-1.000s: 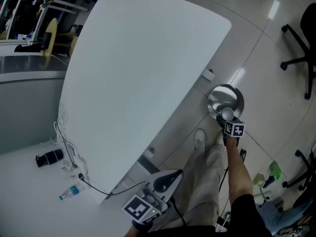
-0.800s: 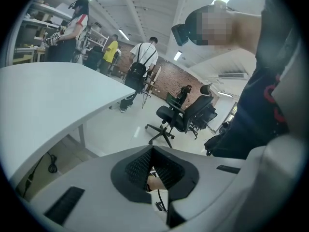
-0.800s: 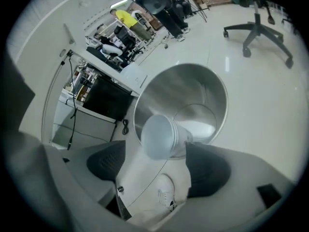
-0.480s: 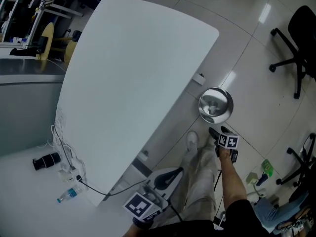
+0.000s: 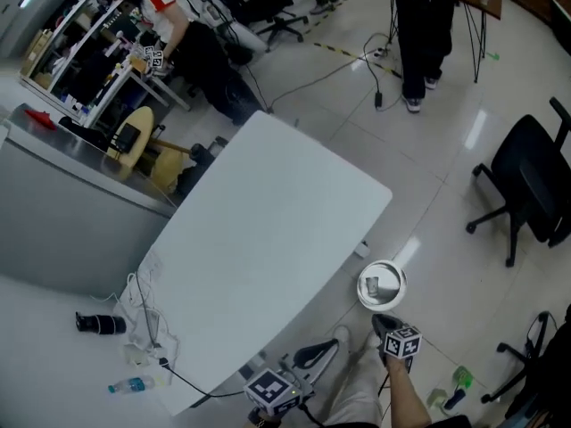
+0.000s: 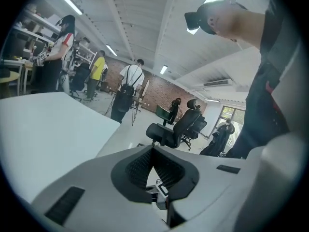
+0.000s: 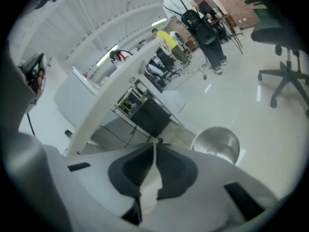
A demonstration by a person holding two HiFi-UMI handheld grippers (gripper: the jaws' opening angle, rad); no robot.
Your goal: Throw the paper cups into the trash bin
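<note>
Office floor (image 5: 446, 194) beside the white table (image 5: 268, 239) carries the trash bin (image 5: 401, 279), a paper cup (image 5: 373, 285) inside; right gripper (image 5: 382, 324) jaws have just been closing, now together, empty; left gripper (image 5: 323, 352) jaws together, empty

I note left gripper (image 6: 153, 153): pale grey shell, black ribbed fingers (image 6: 135, 170), black-and-white square markers on cube. Bench (image 5: 268, 239) beyond fingers: plain white. Trash bin (image 5: 382, 273) right of fingers: shiny silver, whitish paper cup (image 5: 373, 284) inside. Floor (image 5: 446, 194): glossy pale grey. Chair (image 5: 526, 185): black.
</note>
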